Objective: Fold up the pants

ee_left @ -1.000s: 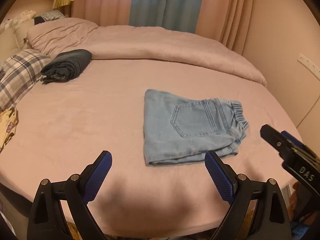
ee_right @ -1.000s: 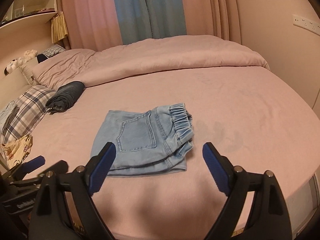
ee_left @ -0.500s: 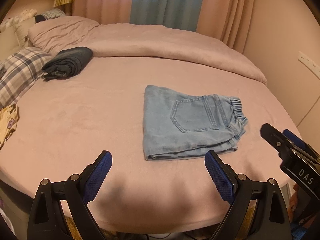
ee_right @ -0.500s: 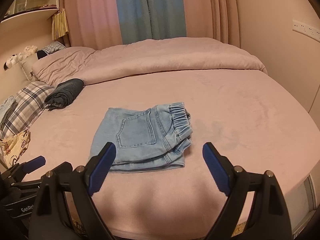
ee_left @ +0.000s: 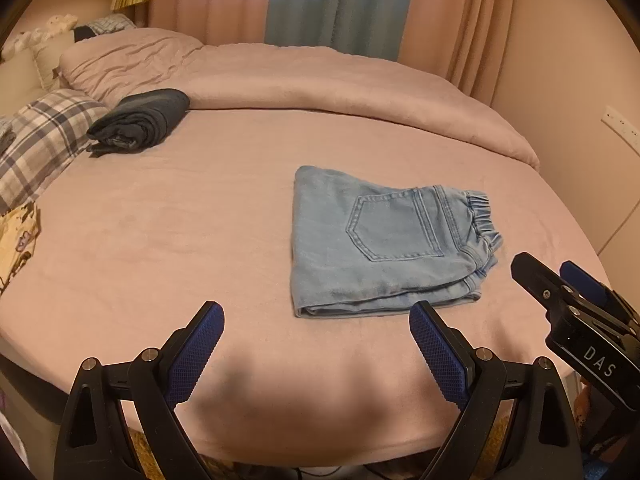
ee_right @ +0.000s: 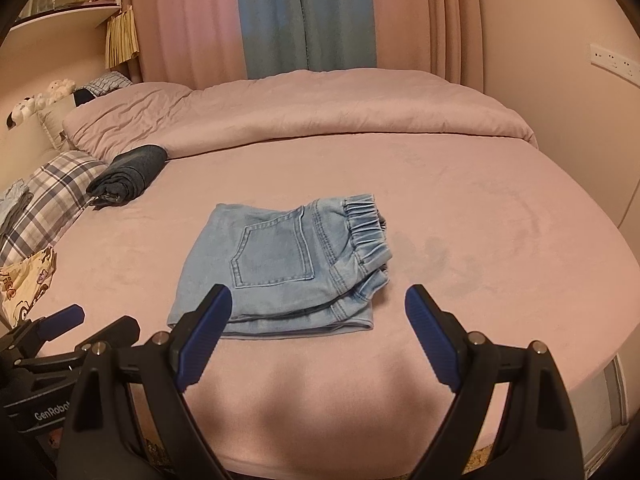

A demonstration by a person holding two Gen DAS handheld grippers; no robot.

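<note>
Light blue denim pants (ee_left: 384, 240) lie folded into a compact stack on the pink bed, back pocket up, elastic waistband to the right. They also show in the right wrist view (ee_right: 288, 272). My left gripper (ee_left: 316, 332) is open and empty, held above the bed's near edge, short of the pants' near left corner. My right gripper (ee_right: 318, 320) is open and empty, just short of the pants' near edge. Each gripper shows at the side of the other's view: the right gripper (ee_left: 560, 284) and the left gripper (ee_right: 92, 324).
A folded dark garment (ee_left: 140, 122) lies at the back left of the bed (ee_left: 160, 232). A plaid pillow (ee_left: 36, 148) and a patterned cloth (ee_left: 16, 240) sit at the left edge. A rolled pink duvet (ee_left: 320, 80) runs along the back. Curtains and a wall stand behind.
Both grippers have drawn back and risen slightly from the pants, staying open. The folded pants have not moved.
</note>
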